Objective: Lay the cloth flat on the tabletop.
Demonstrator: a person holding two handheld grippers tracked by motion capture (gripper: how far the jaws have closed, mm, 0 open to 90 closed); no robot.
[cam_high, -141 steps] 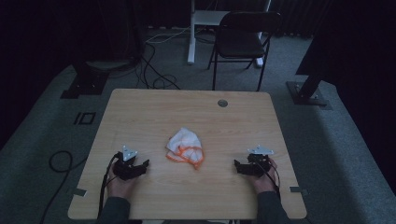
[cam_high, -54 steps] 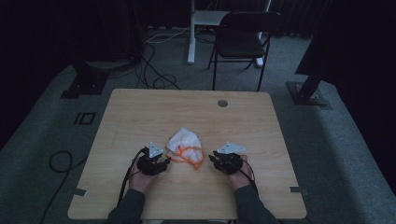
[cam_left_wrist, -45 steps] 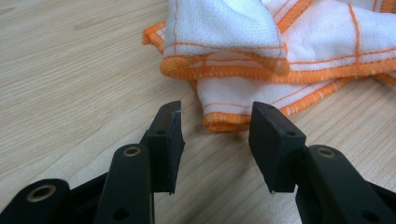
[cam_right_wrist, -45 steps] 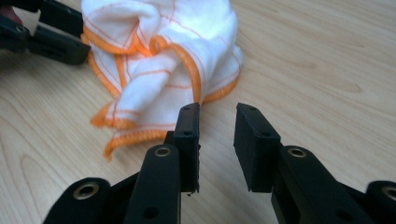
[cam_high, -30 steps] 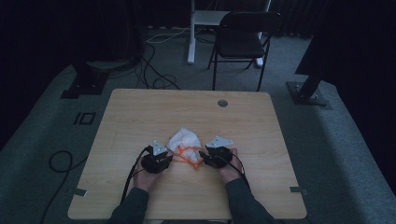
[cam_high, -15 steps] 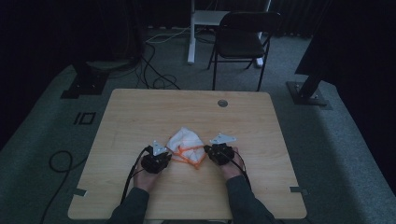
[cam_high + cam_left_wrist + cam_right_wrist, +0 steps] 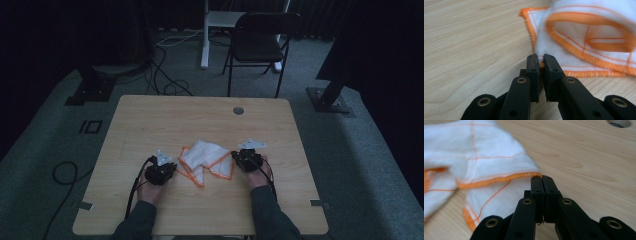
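White cloth with orange stitched edging lies crumpled on the near half of the wooden table, between the two hands. Left claw sits at the cloth's left edge; in the left gripper view the left claw has just been closing and now pinches a bunched bit of the orange hem between its pads, with the fabric pulled into a small peak right at the tips. Right claw sits at the cloth's right edge; in the right gripper view the right claw has its jaws pressed together, and the orange-edged corner of the cloth runs right into their tips. It has also just been closing. Cloth is folded over itself, a loop of hem standing up in the left gripper view. Round metal grommet sits in the table near its far edge, well apart from the cloth. Folding chair stands on the carpet beyond the table.
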